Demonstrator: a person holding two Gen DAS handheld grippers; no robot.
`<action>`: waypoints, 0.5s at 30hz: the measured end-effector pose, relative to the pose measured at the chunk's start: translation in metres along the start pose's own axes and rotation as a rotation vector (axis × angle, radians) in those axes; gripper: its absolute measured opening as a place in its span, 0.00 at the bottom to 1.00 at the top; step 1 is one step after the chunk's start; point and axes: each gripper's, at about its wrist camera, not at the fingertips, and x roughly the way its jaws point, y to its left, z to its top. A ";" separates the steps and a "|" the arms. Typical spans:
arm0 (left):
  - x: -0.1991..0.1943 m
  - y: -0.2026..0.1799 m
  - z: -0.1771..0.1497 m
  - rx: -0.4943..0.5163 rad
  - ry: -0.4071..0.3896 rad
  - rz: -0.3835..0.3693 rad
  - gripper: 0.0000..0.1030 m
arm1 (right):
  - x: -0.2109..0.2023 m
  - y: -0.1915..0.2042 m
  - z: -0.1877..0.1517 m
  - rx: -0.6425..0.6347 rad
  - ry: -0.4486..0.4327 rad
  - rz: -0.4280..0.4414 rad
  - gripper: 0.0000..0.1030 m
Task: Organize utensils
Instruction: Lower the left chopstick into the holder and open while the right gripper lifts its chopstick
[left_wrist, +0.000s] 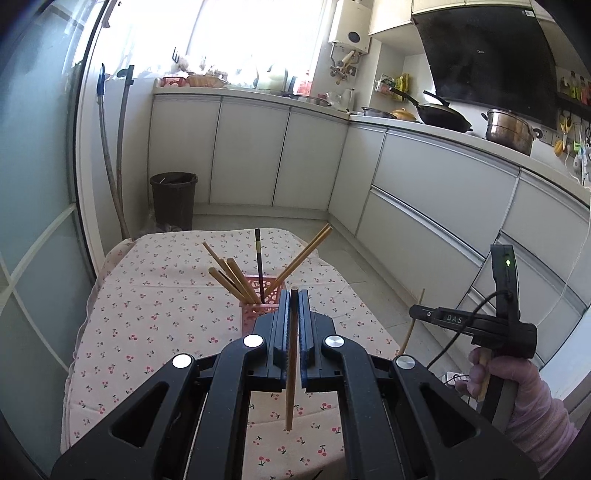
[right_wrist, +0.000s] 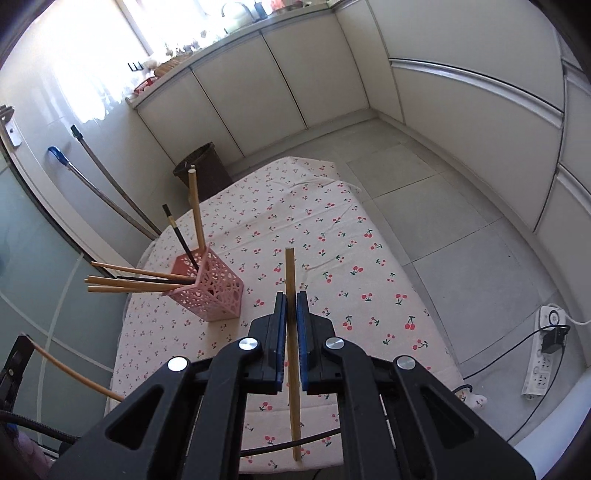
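Clamping one chopstick (right_wrist: 291, 332) upright in each gripper (right_wrist: 291, 314), holder (right_wrist: 212, 291) lying ahead-left of right, straight ahead of left (left_wrist: 294, 314).

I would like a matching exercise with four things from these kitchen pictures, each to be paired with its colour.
Things:
1. chopstick holder
2. bin
3. tablecloth
4. power strip

Colours:
A. white with red cherries
B. plain white
C. pink
D. dark brown

Pairs: 1-C, 2-D, 3-A, 4-B
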 end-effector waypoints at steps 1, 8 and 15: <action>-0.002 0.000 0.005 -0.006 -0.004 0.002 0.04 | -0.005 -0.001 0.000 0.006 -0.011 0.016 0.06; -0.009 -0.008 0.044 0.020 -0.070 0.039 0.04 | -0.025 0.000 0.011 0.029 -0.070 0.098 0.06; 0.010 -0.019 0.091 0.044 -0.125 0.067 0.04 | -0.031 0.000 0.022 0.060 -0.088 0.142 0.06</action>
